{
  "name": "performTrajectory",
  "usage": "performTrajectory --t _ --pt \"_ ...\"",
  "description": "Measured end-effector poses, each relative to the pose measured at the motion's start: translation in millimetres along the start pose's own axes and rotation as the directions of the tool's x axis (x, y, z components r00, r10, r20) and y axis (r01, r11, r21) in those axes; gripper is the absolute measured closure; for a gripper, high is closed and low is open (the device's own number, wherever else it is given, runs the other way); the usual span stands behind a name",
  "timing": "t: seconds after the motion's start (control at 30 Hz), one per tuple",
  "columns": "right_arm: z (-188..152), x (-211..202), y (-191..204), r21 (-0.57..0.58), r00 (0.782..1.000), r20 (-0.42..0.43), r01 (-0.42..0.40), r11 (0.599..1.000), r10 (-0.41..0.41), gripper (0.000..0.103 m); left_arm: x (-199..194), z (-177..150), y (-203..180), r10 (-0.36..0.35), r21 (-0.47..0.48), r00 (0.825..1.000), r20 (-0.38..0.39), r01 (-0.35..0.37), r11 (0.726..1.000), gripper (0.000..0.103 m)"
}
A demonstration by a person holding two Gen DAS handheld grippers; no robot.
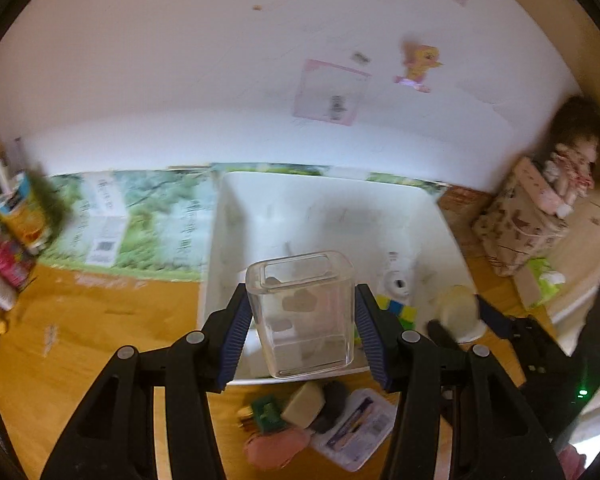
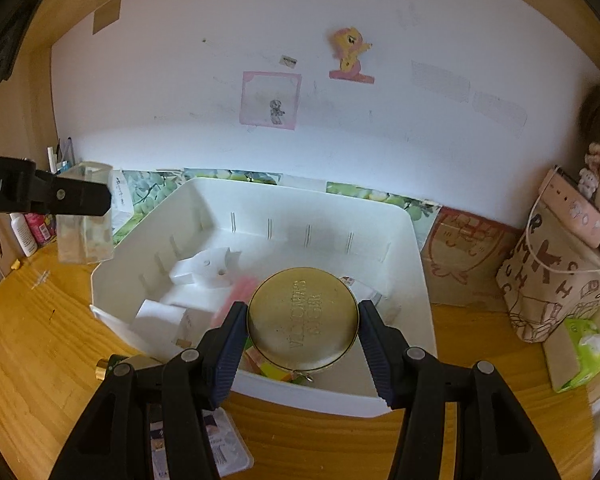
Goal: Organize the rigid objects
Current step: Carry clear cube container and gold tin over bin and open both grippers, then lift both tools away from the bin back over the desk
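Over the bin (image 2: 420, 280): your two loads
Left gripper (image 1: 303, 320): you clamp the clear box (image 1: 304, 312)
Right gripper (image 2: 303, 334): you clamp the gold tin (image 2: 303, 320)

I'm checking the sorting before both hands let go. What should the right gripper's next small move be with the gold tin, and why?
Probably lower the round gold tin into the white bin and open there. The right gripper grips it by the sides above the bin's near part, where white pieces and coloured blocks already lie. The left gripper holds a clear container off to the side.
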State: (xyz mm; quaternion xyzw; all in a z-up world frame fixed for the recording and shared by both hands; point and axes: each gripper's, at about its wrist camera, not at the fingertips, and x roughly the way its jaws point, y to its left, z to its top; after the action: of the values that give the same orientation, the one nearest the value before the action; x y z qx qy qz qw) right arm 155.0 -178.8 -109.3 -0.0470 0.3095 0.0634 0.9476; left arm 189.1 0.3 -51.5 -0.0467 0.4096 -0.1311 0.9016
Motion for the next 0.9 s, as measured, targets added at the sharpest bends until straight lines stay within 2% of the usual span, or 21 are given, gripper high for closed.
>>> performTrajectory --t 0.1,0.27,0.53,0.63,0.67,0.7,0.8,0.9 --pt "-1.6 6.2 -2.7 0.01 1.0 0.002 -0.014 1.0 0.014 0.047 3.5 3.9 -4.4 -0.051 0.011 0.998 0.037 0.051 0.999 0.048" --pt "-3.7 17.1 -7.0 0.027 0.999 -0.012 -0.034 0.999 0.034 0.047 13.1 7.4 -13.0 -0.069 0.042 0.996 0.056 0.066 0.997 0.048" --pt "-7.5 34.1 -13.1 0.052 0.997 -0.068 -0.03 0.998 0.034 0.047 35.5 9.1 -18.3 -0.051 0.05 0.999 0.009 0.051 0.997 0.048" --pt "-8.5 36.2 -15.9 0.06 0.997 -0.076 -0.019 0.998 0.024 0.04 41.2 8.6 -19.5 -0.034 0.048 0.999 -0.009 0.034 0.998 0.047" --pt "-8.7 36.0 -16.8 0.063 0.997 -0.076 -0.016 0.998 0.021 0.038 42.8 8.5 -19.8 -0.03 0.049 0.999 -0.016 0.031 0.998 0.045" --pt "-8.8 35.7 -17.6 0.065 0.997 -0.076 -0.011 0.998 0.016 0.037 43.7 8.4 -20.0 -0.027 0.048 0.999 -0.019 0.028 0.998 0.038" --pt "-8.8 34.5 -20.5 0.073 0.997 -0.083 0.005 0.997 0.001 0.035 40.3 8.4 -20.5 -0.024 0.043 1.0 0.004 0.024 0.999 0.025" --pt "-8.7 32.0 -24.6 0.094 0.996 -0.086 0.018 0.995 -0.01 0.031 35.6 9.1 -20.9 -0.03 0.044 0.999 0.018 0.029 0.999 0.022"
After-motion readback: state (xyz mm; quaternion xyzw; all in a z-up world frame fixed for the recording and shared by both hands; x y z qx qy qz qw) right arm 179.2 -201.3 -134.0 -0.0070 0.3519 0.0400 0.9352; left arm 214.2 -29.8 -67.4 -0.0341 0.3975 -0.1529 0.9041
